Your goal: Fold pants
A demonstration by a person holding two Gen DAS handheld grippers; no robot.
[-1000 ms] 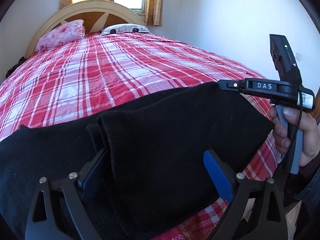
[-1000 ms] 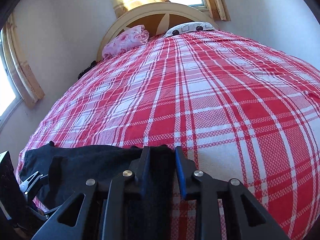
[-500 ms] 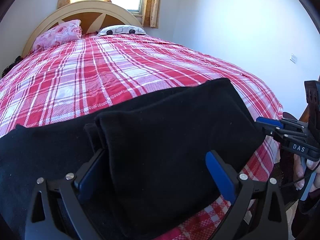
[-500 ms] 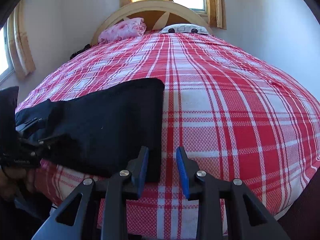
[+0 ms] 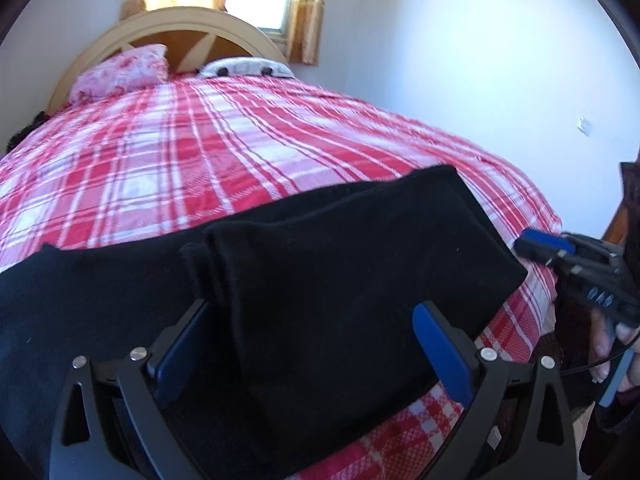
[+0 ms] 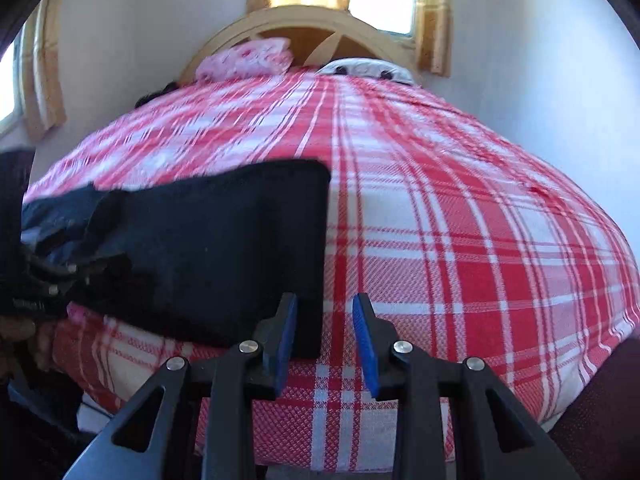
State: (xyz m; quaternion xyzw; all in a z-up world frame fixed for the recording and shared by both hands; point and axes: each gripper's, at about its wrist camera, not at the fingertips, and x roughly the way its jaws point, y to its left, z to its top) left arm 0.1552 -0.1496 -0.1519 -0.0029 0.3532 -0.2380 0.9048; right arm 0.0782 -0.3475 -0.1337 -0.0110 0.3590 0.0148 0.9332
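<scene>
The black pants [image 5: 320, 280] lie folded on the red plaid bed near its foot edge; they also show in the right wrist view [image 6: 224, 248]. My left gripper [image 5: 308, 344] is open wide, its blue pads either side of the folded top layer, just above it. My right gripper [image 6: 324, 340] is open with a narrow gap and empty, held off the foot edge by the pants' right corner. It also shows in the left wrist view [image 5: 560, 252] at the right, clear of the cloth.
The bed [image 6: 460, 220] has a red and white plaid cover. A pink pillow [image 5: 124, 72] and a white pillow [image 5: 244, 68] lie at the wooden headboard [image 6: 320, 28]. White walls stand close on both sides.
My right gripper let go of the pants' corner and pulled back off the foot edge. The pants stay flat. My left gripper has barely moved.
</scene>
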